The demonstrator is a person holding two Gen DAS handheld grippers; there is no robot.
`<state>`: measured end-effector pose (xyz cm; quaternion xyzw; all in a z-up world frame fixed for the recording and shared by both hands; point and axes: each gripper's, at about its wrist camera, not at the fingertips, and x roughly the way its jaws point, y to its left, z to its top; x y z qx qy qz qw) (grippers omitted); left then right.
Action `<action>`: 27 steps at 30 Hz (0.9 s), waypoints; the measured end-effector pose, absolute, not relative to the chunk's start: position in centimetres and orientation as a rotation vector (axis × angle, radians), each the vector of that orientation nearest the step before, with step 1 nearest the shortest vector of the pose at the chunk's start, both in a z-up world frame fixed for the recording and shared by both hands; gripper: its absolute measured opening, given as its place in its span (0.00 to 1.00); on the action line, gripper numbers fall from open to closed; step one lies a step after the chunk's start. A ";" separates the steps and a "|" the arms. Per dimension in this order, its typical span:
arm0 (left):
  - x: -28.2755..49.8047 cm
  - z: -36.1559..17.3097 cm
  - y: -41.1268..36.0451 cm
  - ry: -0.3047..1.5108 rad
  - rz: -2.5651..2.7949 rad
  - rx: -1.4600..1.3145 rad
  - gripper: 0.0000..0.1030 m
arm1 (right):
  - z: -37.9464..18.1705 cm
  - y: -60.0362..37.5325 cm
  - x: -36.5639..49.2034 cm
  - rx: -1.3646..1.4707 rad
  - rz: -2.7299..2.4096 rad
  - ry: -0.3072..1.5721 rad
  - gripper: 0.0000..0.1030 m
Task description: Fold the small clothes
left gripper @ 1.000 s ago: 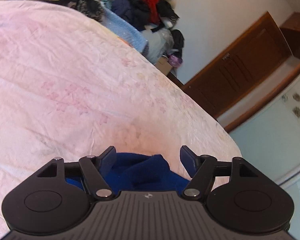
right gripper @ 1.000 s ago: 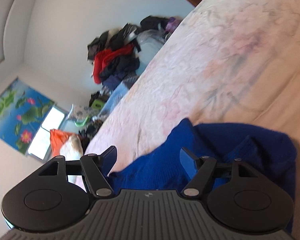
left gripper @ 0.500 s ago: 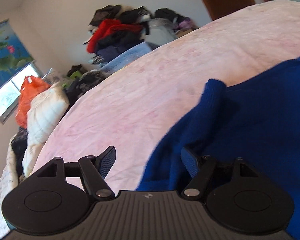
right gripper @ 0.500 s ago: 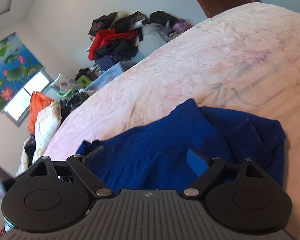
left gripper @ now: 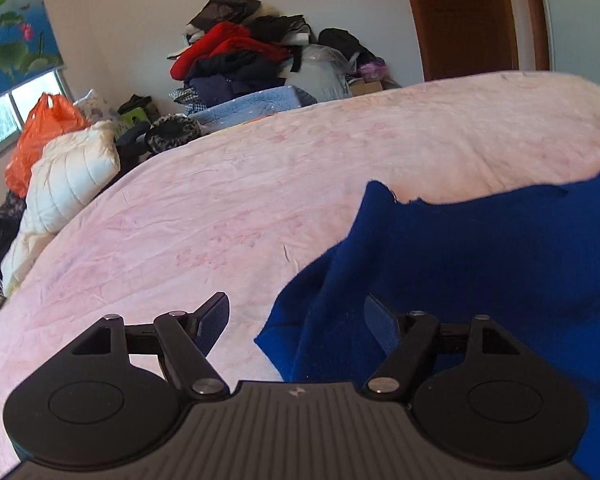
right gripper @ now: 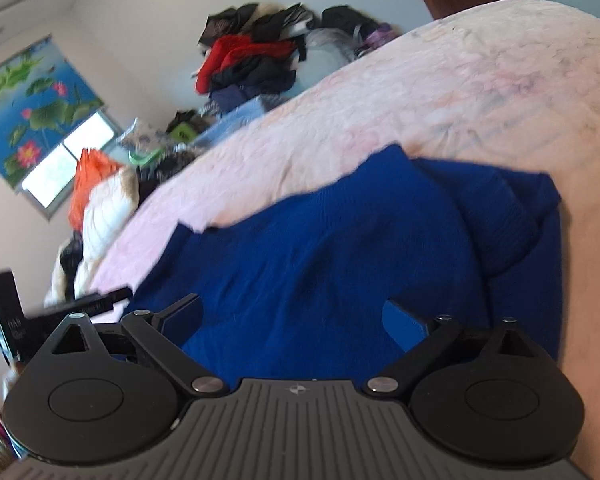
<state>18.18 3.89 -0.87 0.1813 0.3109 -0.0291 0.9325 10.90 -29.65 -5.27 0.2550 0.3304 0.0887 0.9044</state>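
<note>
The blue sweater lay rumpled and unfolded on the pink bed, both grippers' fingers spread, still opening, gripping nothing, so the folding remained largely undone.

Pretty lived-in bedroom – a big bed with a wrinkled pink floral spread fills everything ahead of the claw. Past it, a pile of clothes against a plain white wall. Far left there's a window under a lotus-print blind, daylight coming in – brown wooden door up at right.
</note>
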 end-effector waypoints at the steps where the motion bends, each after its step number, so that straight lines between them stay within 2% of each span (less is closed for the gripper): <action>1: 18.2 -1.7 3.5 0.646 -0.031 0.406 0.73 | -5.4 -29.6 10.3 0.475 0.168 0.681 0.91; 4: 18.7 -2.8 5.3 0.719 0.030 0.323 0.73 | -4.7 -29.4 8.8 0.354 0.101 0.674 0.91; 8: 16.4 -1.6 7.6 0.735 0.010 0.133 0.72 | -3.1 -27.5 7.1 0.243 0.079 0.618 0.95; 16: 10.0 -3.0 7.1 0.725 -0.046 0.146 0.72 | -5.5 -23.5 5.5 0.001 0.054 0.685 0.94; 21: 7.6 -3.0 8.3 0.726 -0.039 0.041 0.72 | -3.7 -27.2 3.4 0.209 0.009 0.565 0.93; 23: 6.6 -2.8 7.9 0.706 -0.040 0.048 0.72 | -4.1 -29.0 3.7 0.286 -0.027 0.592 0.90; 25: 6.1 -2.9 7.2 0.702 -0.052 0.084 0.73 | -4.9 -29.5 3.8 0.296 -0.042 0.635 0.83; 27: 6.0 -3.5 6.6 0.716 -0.052 0.111 0.73 | -5.5 -28.8 3.7 0.209 -0.058 0.653 0.83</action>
